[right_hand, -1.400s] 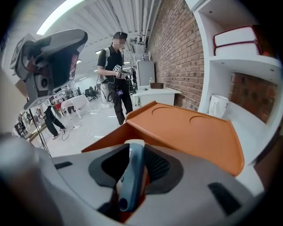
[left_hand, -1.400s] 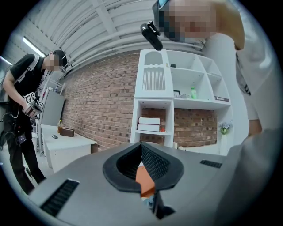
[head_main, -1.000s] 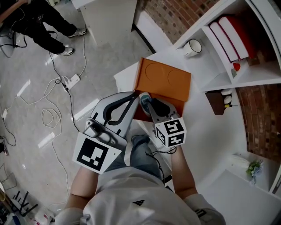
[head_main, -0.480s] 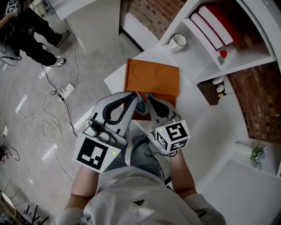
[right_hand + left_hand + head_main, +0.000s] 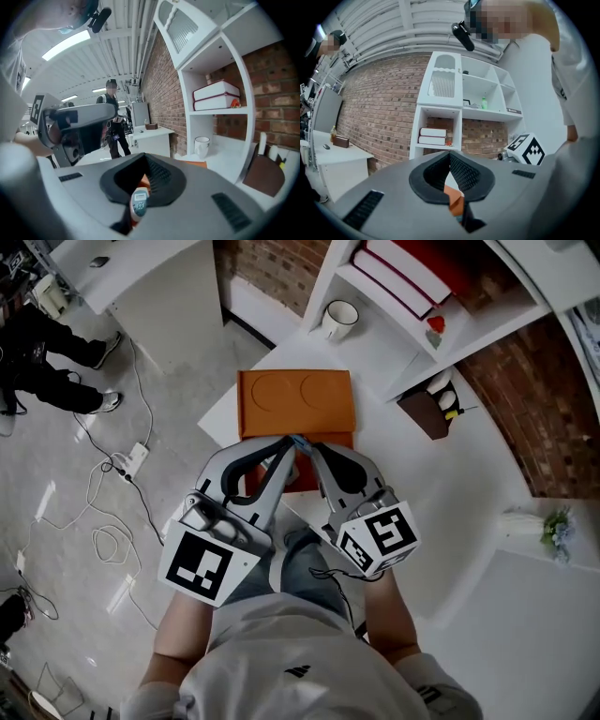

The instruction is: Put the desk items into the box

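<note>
Shifted since a second ago: orange box, formerly skewed at the upper right of the head view, now square and central on the white desk. Both tools have drawn up to its near edge. The held device, plainly exposed between the tips earlier, now shows from above only as a teal sliver over that edge.

Left gripper: jaws pressed nearly together, a thin slit left. Orange shows in the slit, apparently the box beyond rather than anything gripped.

Right gripper: jaws pinching the device, a small white-and-teal handheld unit, keypad face toward the camera.

Mug: white, on the desk beyond the box, well apart from both tools.

Reading: delivery of the device looks close but not done. It hangs at the box's near side, not yet inside. Release probably calls for a little more reach forward before the jaws part.
</note>
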